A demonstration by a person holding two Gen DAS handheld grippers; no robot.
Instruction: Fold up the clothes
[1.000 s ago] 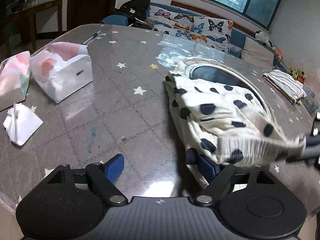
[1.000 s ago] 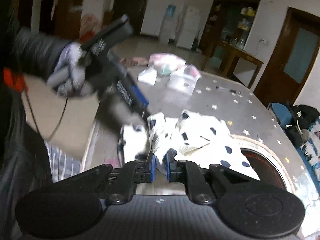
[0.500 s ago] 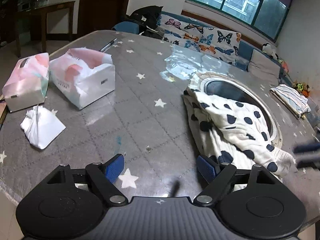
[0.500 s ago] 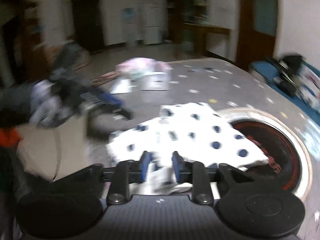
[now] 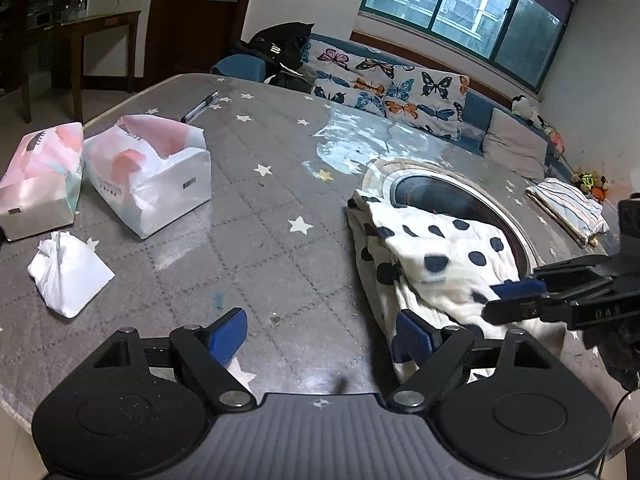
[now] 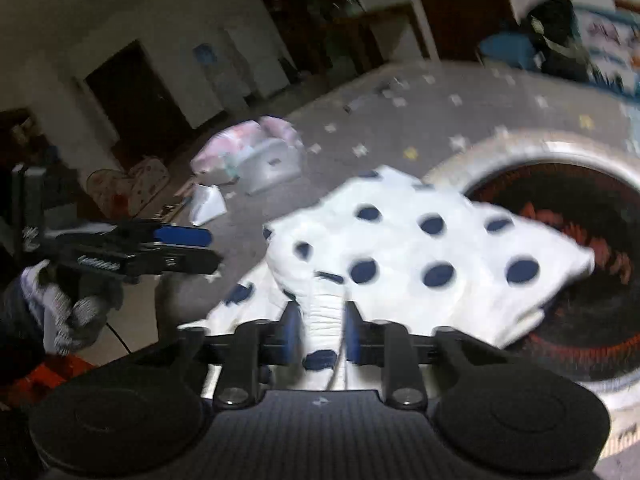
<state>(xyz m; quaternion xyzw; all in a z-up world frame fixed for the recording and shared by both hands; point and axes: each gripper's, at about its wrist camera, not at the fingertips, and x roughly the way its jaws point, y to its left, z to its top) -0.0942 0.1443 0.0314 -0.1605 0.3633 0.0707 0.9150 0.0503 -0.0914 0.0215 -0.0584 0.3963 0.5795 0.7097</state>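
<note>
Your left wrist view is sharp and evenly lit: daylight enters through the window (image 5: 460, 4) and throws a pale glare patch on the table (image 5: 248, 216) just below it. Straight lines bow near the edges of both views. Your right wrist view is dimmer and smeared by motion blur; the room behind the polka-dot cloth (image 6: 404, 248) is dark and soft, the cloth's spots streaked.
</note>
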